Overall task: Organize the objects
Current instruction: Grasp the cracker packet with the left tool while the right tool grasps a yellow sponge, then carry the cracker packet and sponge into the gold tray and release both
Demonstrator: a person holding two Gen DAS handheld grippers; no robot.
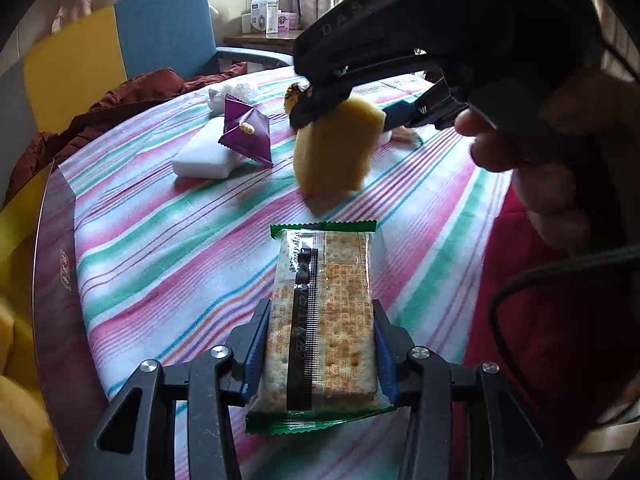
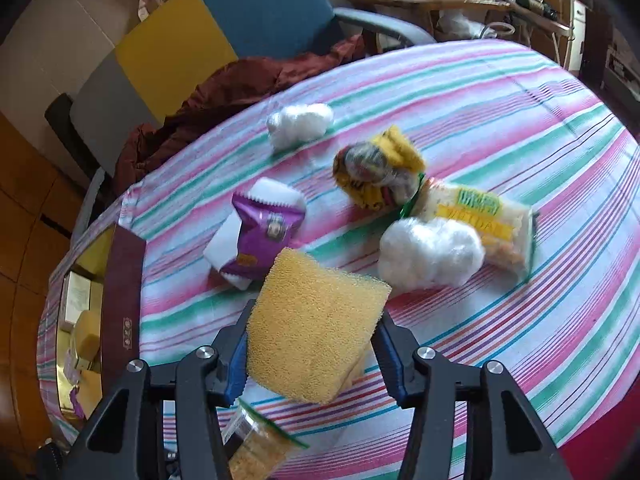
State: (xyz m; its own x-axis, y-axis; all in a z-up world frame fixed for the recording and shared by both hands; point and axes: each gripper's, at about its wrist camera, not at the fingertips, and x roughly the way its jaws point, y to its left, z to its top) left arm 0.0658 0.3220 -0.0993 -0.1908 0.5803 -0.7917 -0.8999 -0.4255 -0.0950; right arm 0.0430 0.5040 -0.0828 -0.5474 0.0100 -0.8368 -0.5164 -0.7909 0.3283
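A: Left gripper (image 1: pixel 320 344) is clamped on the cracker packet (image 1: pixel 324 320), above the striped tablecloth (image 1: pixel 160 264); right gripper (image 2: pixel 312 344) is clamped on the yellow sponge (image 2: pixel 316 328), lifted.

B: Risks?

A: The sponge sits skewed, so it may twist free; the two hands are near, so a collision is possible; the purple sachet (image 2: pixel 264 236) and cotton ball (image 2: pixel 430 256) crowd the path; the box (image 2: pixel 122 300) waits at the left edge.

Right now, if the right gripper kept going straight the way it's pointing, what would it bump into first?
Probably the purple snack packet just beyond the yellow sponge held by the right gripper, though depth is hard to judge.
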